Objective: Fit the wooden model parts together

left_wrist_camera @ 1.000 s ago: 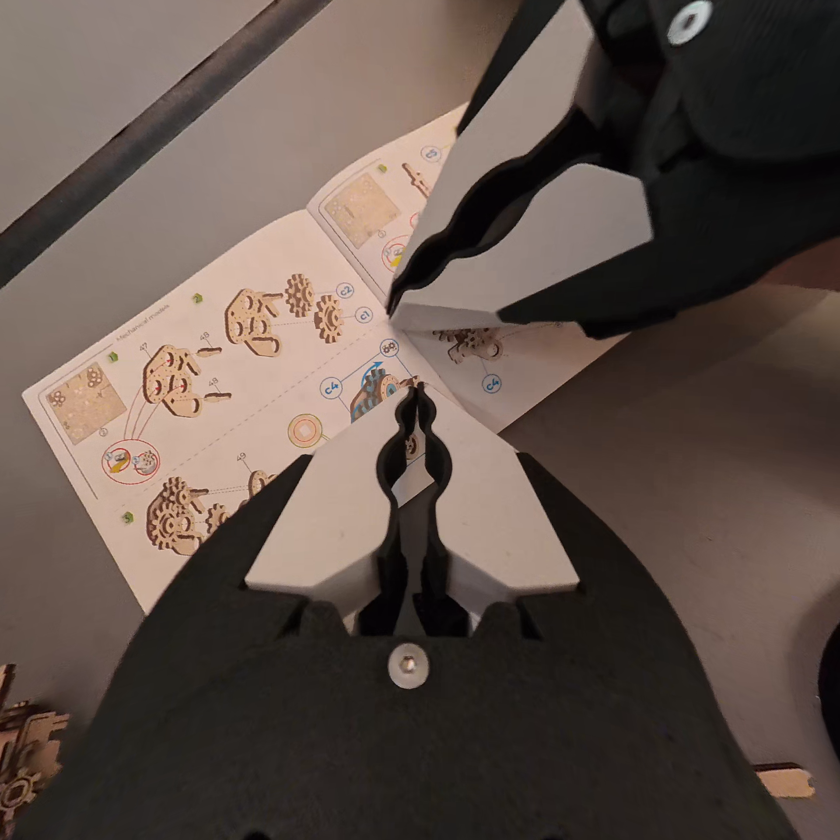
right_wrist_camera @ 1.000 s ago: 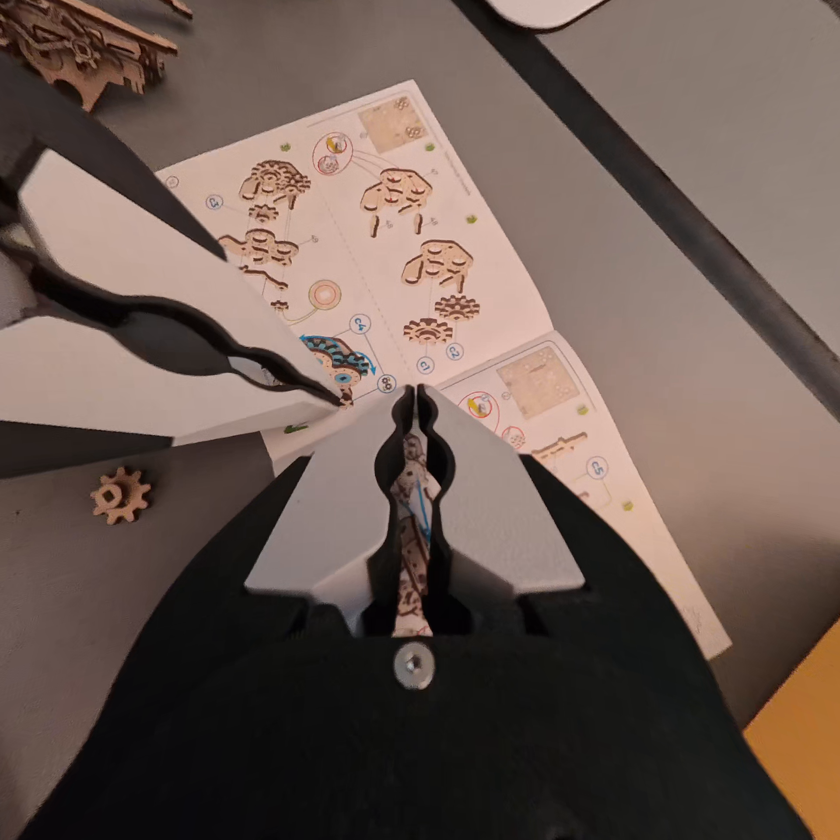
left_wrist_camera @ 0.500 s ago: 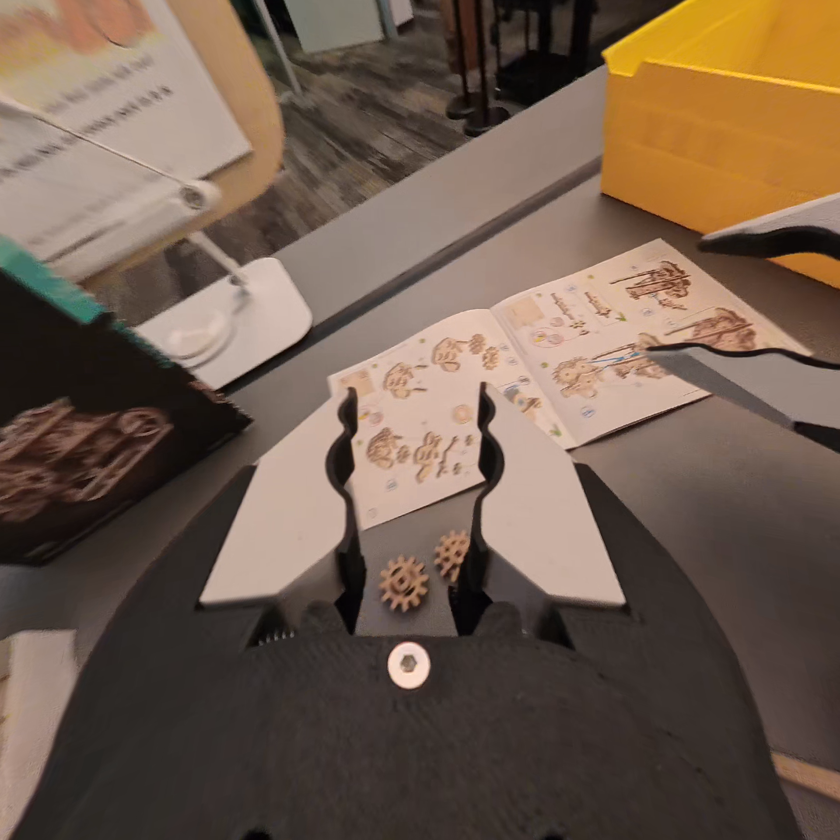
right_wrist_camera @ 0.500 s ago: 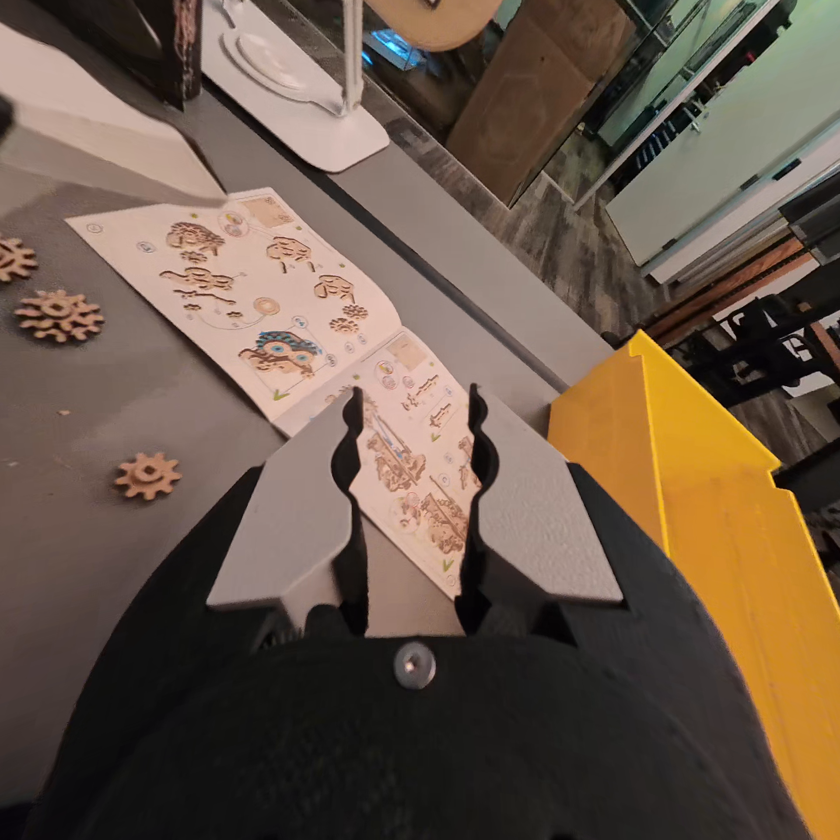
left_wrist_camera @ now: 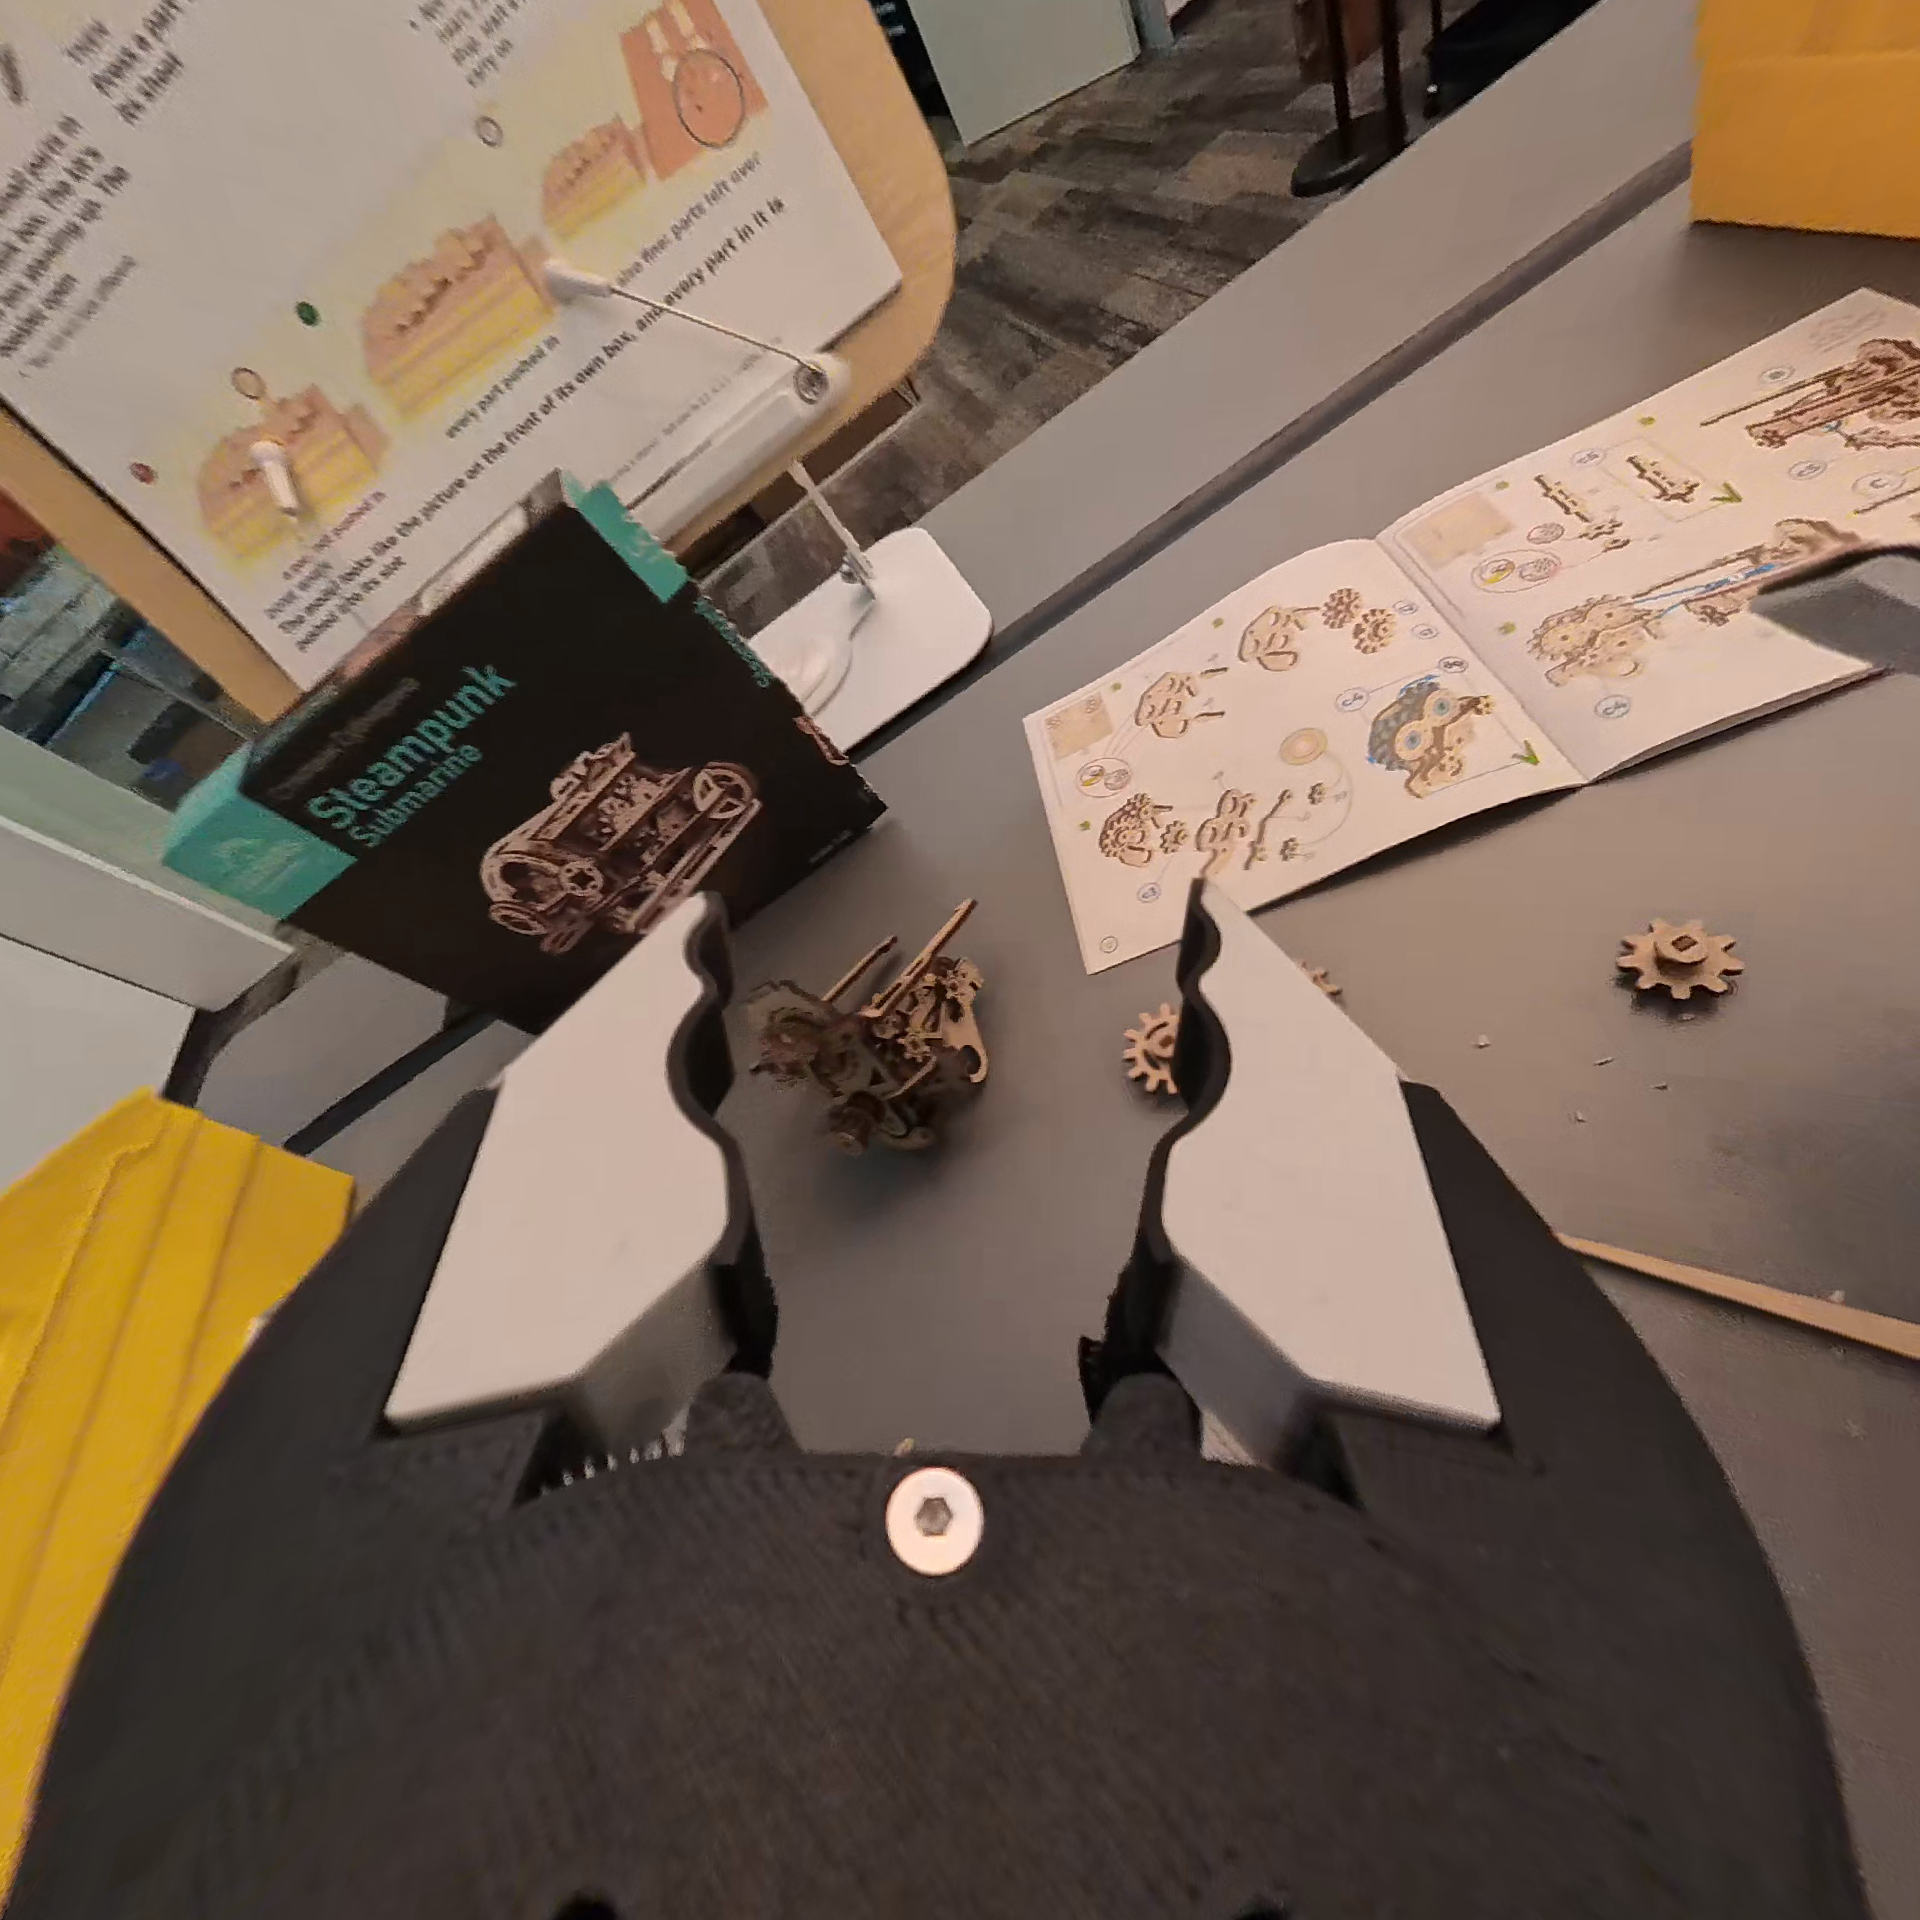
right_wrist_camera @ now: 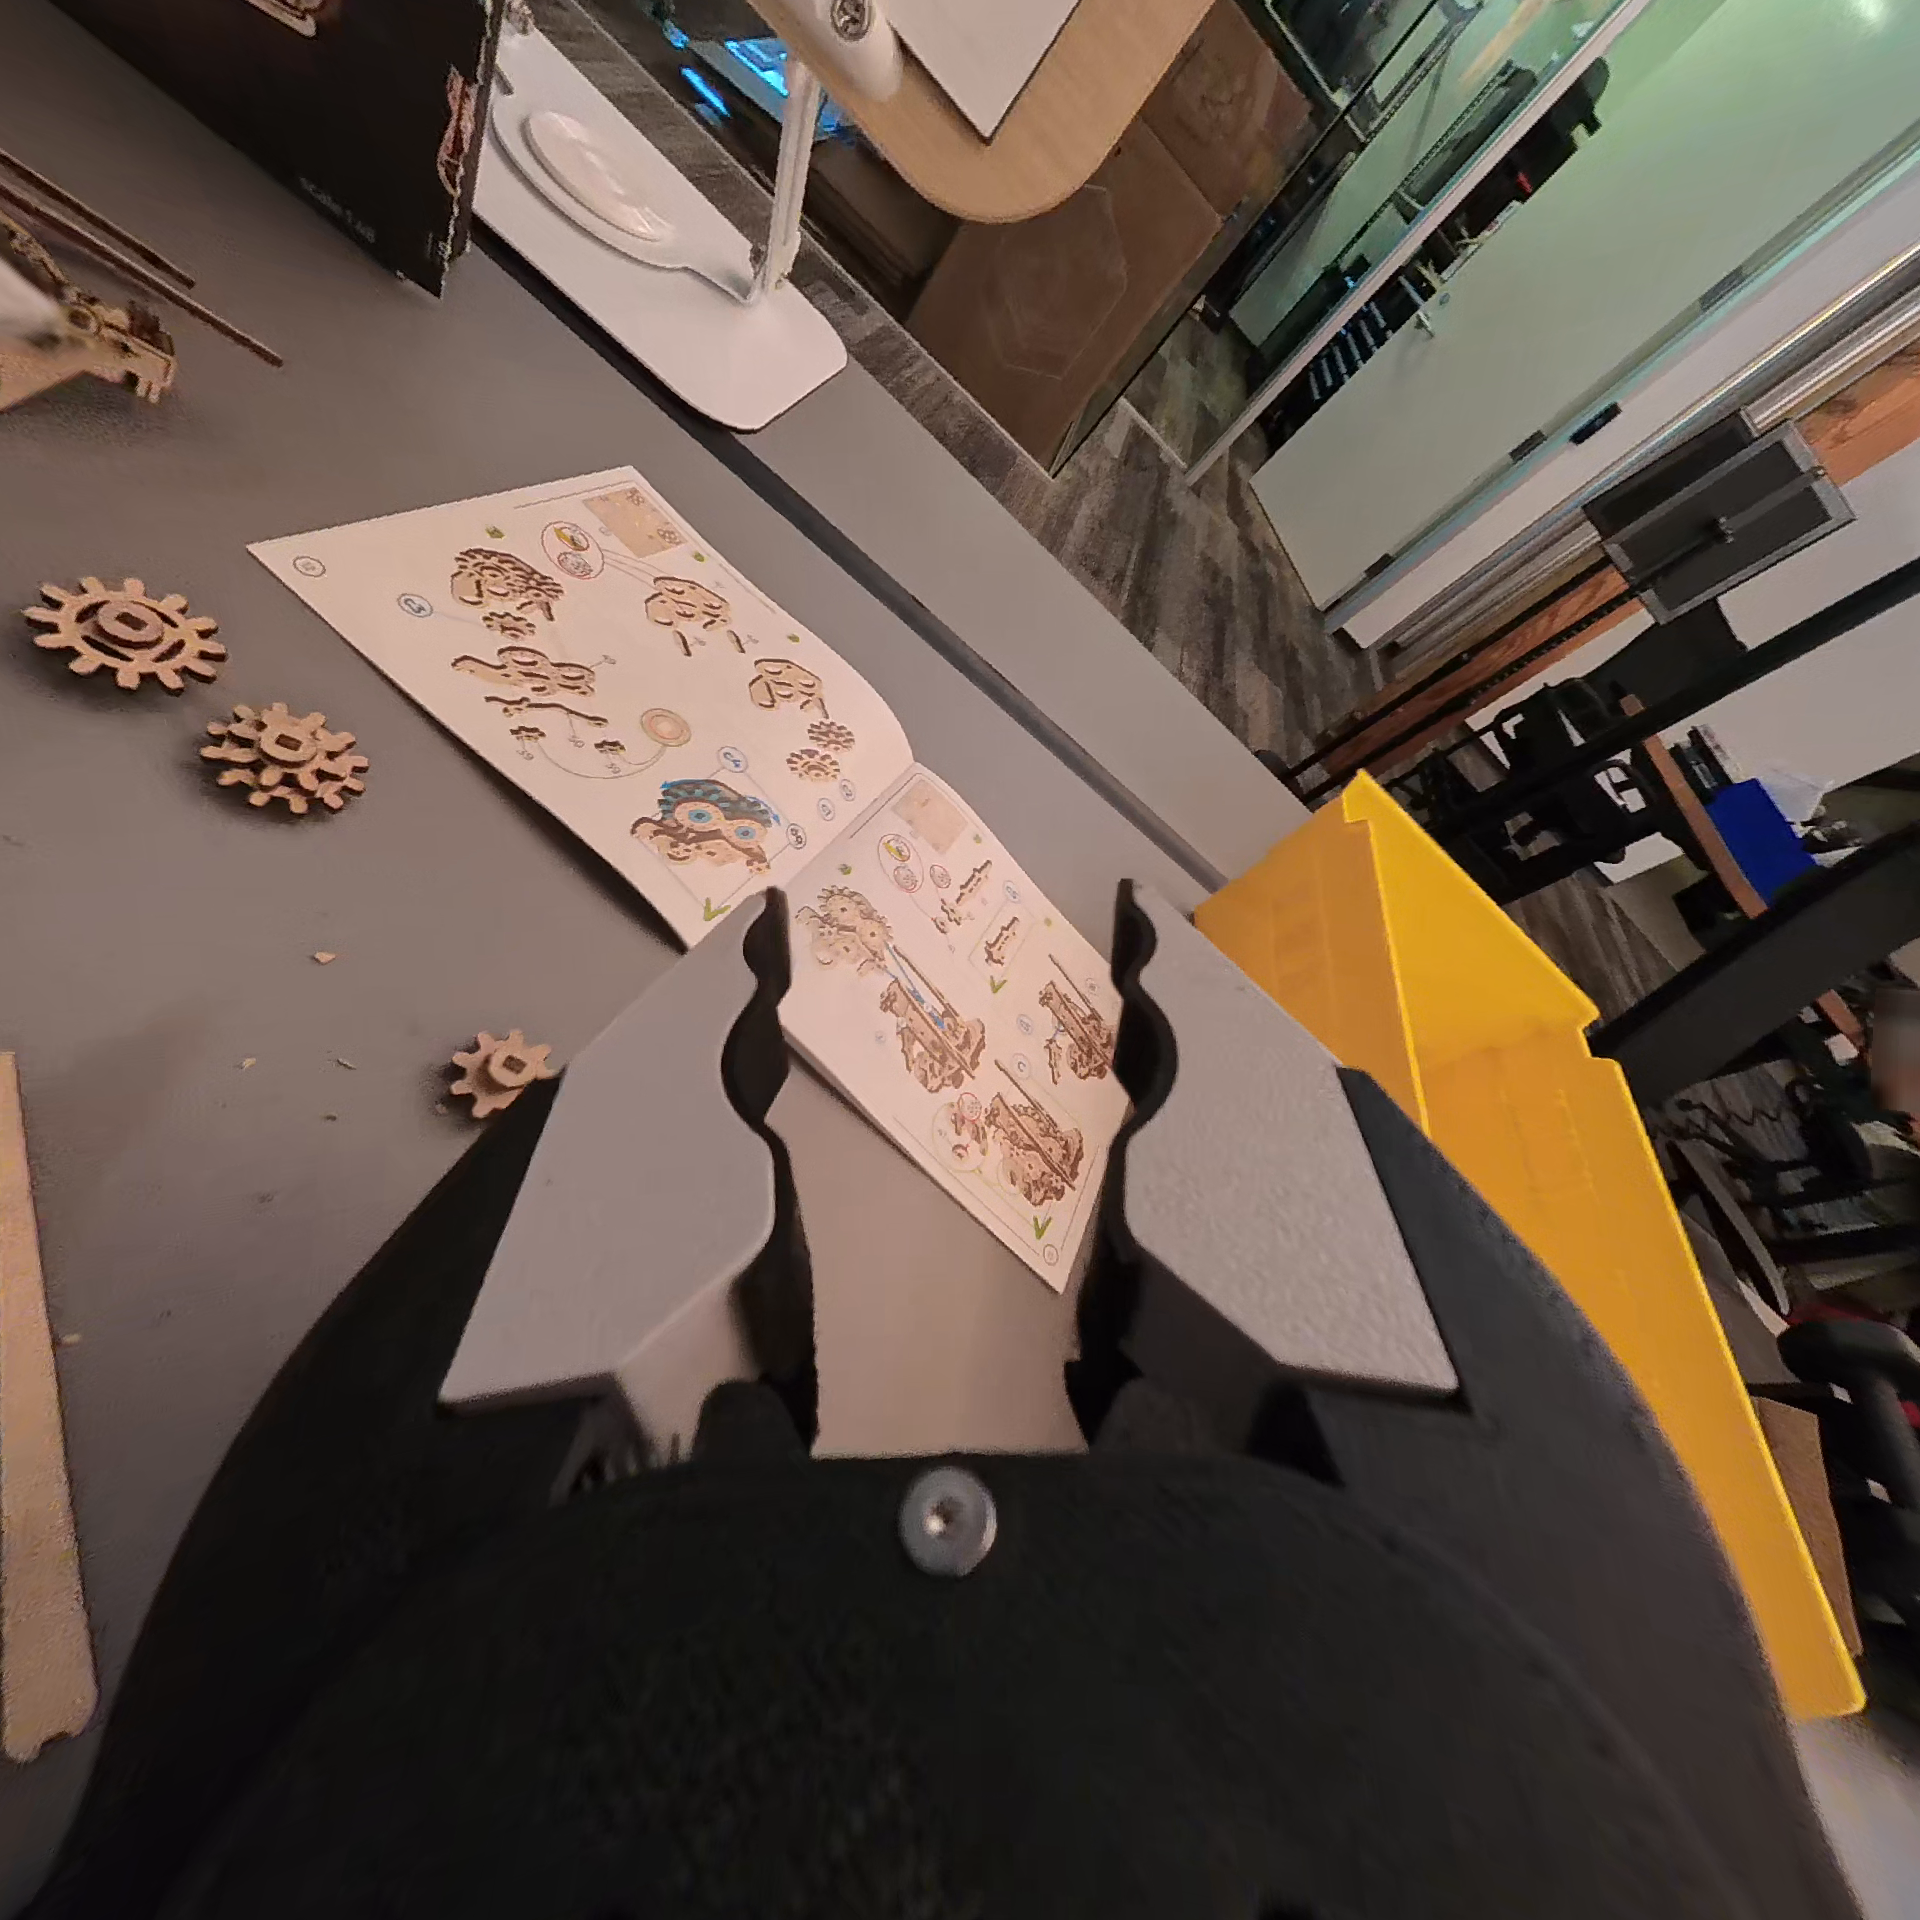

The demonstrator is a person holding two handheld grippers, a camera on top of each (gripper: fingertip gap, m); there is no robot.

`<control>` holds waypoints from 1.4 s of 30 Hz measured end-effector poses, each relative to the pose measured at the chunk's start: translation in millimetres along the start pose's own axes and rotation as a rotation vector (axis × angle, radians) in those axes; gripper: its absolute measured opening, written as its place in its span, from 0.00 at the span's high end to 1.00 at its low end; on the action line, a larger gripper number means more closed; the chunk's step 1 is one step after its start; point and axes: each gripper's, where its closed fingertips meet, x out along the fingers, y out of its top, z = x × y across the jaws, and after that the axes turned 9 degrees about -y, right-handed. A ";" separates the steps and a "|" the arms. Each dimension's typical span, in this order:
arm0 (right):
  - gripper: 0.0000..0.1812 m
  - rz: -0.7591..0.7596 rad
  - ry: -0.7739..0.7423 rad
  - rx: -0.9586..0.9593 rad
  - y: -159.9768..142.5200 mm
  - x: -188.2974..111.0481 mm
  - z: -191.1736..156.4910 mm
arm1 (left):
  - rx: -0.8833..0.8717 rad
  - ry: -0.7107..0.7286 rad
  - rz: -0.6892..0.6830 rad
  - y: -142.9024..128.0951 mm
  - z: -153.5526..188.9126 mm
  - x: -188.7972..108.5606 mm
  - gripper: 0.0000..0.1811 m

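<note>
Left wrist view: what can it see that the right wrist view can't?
Only the left wrist view shows the front of the black model box, the yellow cloth-like thing at lower left, and the whole half-built wooden model between the open left gripper.

Only the right wrist view shows the room beyond the table, the long side of the yellow bin, and the open right gripper from behind.

Both show the open instruction booklet, loose wooden gears, the white stand base and the grey table.

Assembly (left_wrist_camera: 878,1044): a dark wooden gear cluster with thin rods slanting upward stood on the tabletop.
Loose gears (right_wrist_camera: 283,755): pale, toothed, lay flat, apart from one another.
</note>
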 end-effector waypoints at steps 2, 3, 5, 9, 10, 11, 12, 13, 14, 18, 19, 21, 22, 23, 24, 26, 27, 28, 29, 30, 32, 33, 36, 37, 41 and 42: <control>0.63 0.002 0.000 0.015 -0.9 -1.1 0.8 | -0.008 0.014 0.019 1.6 -6.5 -7.7 0.53; 0.63 0.010 0.009 0.039 -0.7 -1.3 2.0 | -0.024 0.014 0.036 2.9 -10.1 -11.6 0.53; 0.57 0.049 0.047 0.137 3.3 -1.8 6.7 | -0.072 0.002 0.075 4.6 -18.5 -20.2 0.53; 0.45 0.215 0.169 0.239 16.5 -10.5 14.3 | -0.181 -0.026 0.218 2.4 -39.9 -45.8 0.55; 0.45 0.234 0.198 0.225 14.3 -9.9 12.4 | -0.213 -0.048 0.264 2.2 -44.0 -52.0 0.55; 0.46 0.221 0.220 0.213 7.7 -6.3 10.2 | -0.250 -0.060 0.304 1.2 -49.7 -57.4 0.56; 0.50 0.190 0.234 0.209 -0.9 -0.8 8.9 | -0.282 -0.083 0.346 1.6 -54.0 -62.2 0.56; 0.57 0.175 0.275 0.207 -6.2 2.2 4.2 | -0.305 -0.117 0.393 4.3 -57.1 -66.7 0.55; 0.60 0.183 0.317 0.210 -7.4 3.8 0.5 | -0.328 -0.138 0.434 6.8 -62.3 -70.7 0.56; 0.71 0.352 0.315 0.192 10.6 1.5 10.7 | -0.303 -0.240 0.502 19.1 -71.7 -74.8 0.53; 0.77 0.388 0.306 0.161 13.2 0.4 11.8 | -0.268 -0.257 0.506 21.7 -72.7 -73.2 0.54; 1.00 0.387 0.369 0.094 6.2 -1.7 0.6 | -0.171 -0.258 0.515 26.2 -76.0 -67.7 0.59; 1.00 0.387 0.440 0.083 2.3 -4.6 -10.4 | -0.106 -0.263 0.515 27.4 -75.3 -64.0 0.63; 0.99 0.393 0.578 0.070 -2.8 -13.8 -29.5 | -0.057 -0.240 0.514 27.3 -78.6 -60.0 0.64; 0.93 0.398 0.722 0.067 -8.9 -25.1 -48.2 | -0.026 -0.213 0.521 26.5 -82.3 -56.6 0.66; 0.86 0.331 0.841 0.082 -26.3 -27.9 -67.5 | -0.014 -0.205 0.532 20.8 -84.2 -51.0 0.69; 0.86 0.300 0.855 0.082 -32.8 -24.5 -72.2 | -0.024 -0.216 0.538 16.5 -83.5 -48.3 0.71; 0.86 0.278 0.865 0.076 -36.7 -21.2 -75.8 | -0.046 -0.220 0.542 10.9 -84.1 -45.6 0.72; 0.86 0.260 0.887 0.067 -38.8 -20.2 -79.9 | -0.079 -0.222 0.543 4.9 -85.6 -42.7 0.74; 0.86 0.240 0.913 0.064 -39.6 -19.6 -83.7 | -0.111 -0.235 0.543 -0.6 -85.8 -39.8 0.75; 0.86 0.216 0.967 0.077 -37.7 -19.8 -89.7 | -0.160 -0.270 0.527 -10.3 -84.3 -33.9 0.74; 0.86 0.211 0.988 0.084 -36.4 -20.1 -91.8 | -0.160 -0.277 0.512 -14.1 -84.0 -31.4 0.73; 0.87 0.179 1.006 0.068 -37.9 -15.3 -96.5 | -0.113 -0.223 0.479 -21.5 -89.3 -26.9 0.74; 0.87 0.165 1.001 0.052 -40.2 -12.9 -97.8 | -0.088 -0.211 0.465 -23.1 -89.1 -25.7 0.74; 0.89 0.137 1.028 0.041 -43.4 -12.0 -101.0 | -0.012 -0.143 0.366 -35.1 -93.5 -18.2 0.74; 0.90 0.134 1.035 0.049 -43.0 -11.9 -101.0 | -0.003 -0.141 0.360 -36.6 -93.2 -17.3 0.74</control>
